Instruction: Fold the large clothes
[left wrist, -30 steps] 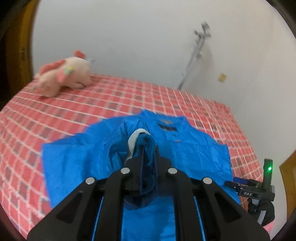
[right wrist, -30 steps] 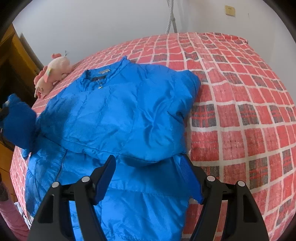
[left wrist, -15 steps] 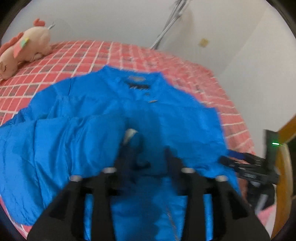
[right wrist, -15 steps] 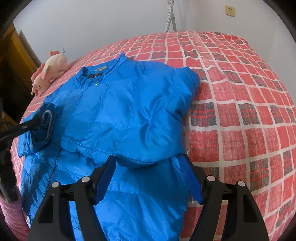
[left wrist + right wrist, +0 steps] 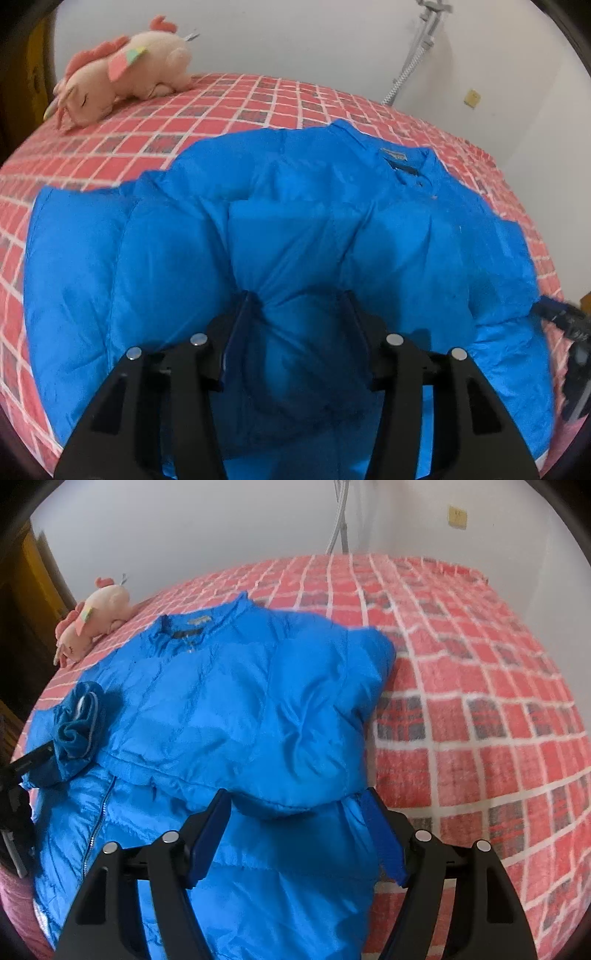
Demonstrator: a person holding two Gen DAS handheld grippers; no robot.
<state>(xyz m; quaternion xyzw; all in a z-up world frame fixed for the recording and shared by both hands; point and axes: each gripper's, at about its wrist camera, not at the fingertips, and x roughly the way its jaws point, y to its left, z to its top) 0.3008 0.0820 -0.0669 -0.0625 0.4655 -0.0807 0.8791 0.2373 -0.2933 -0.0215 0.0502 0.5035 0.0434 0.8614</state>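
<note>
Jacket point(image 5: 236, 709) btwn open R claw point(image 5: 295, 823) — bunched

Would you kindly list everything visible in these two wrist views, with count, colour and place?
jacket: one, bright blue, spread on the bed, collar toward the wall, both sleeves folded over the front
sleeve cuff: one, blue with a pale lining, bunched on the jacket's near-left part
bedspread: one, red check with white lines, covering the bed
plush toy: one, pink, lying at the bed's far edge by the wall
metal stand: one, grey, against the white wall
wall plate: one, yellowish, on the wall
left hand-held gripper: one, black, open, over the jacket
right hand-held gripper: one, black with blue pads, open, over the jacket's lower part
</note>
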